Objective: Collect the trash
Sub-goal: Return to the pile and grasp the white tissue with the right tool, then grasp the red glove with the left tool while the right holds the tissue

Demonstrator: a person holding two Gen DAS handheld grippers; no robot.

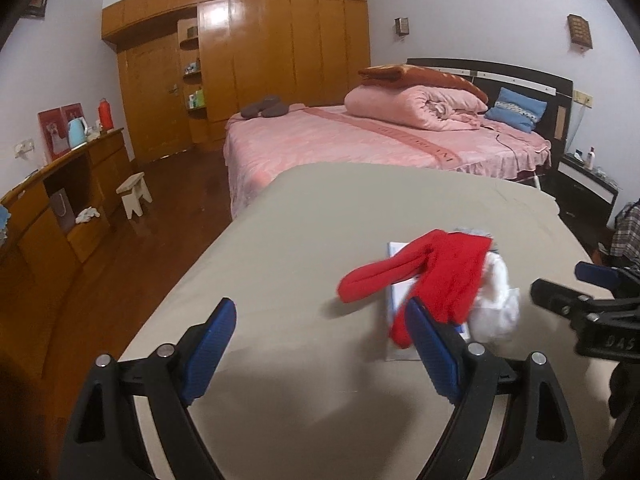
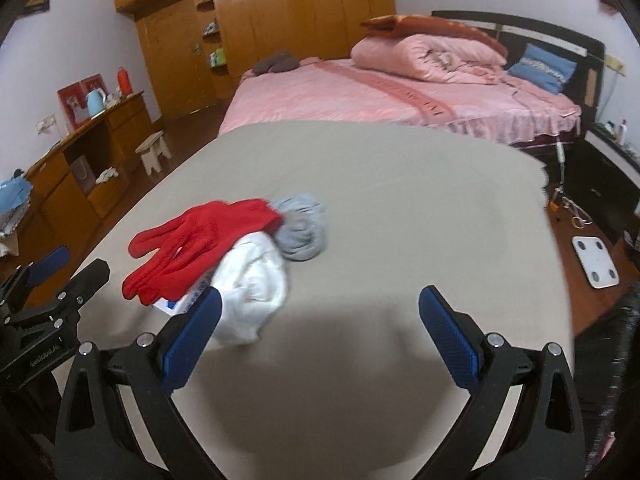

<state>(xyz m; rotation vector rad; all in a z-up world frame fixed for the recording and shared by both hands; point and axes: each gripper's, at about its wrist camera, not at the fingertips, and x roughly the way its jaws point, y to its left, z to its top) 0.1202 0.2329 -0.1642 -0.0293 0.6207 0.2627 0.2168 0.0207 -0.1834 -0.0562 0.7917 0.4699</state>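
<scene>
**Honestly, the whole pile sits between your two grippers**

Right under you, both sets of jaws are spread wide and holding nothing. Your left gripper hangs over bare beige cover, and your right gripper does the same from the other side.

The pile lies on the beige table cover, just ahead of the jaws and off to the inner side of each: right of the left gripper, left of the right one. The red glove is on top, draped over a white-and-blue flat packet. Its long axis runs diagonally, fingers pointing toward the left gripper's side. Your left gripper's right pad looks nearest to the glove's fingers. The crumpled white cloth sits just beside your right gripper's left pad, so I'd say that arm is nearer to it. Behind it, touching the glove, is a balled-up grey cloth.

As for writing: "GeeRobot.AI" is readable on the left gripper's body in the right wrist view, and "DAS" shows on the right gripper's body in the left view. Print on the packet is too blurred to read.

Further back there's the pink bed, and past that the wooden wardrobe.
</scene>
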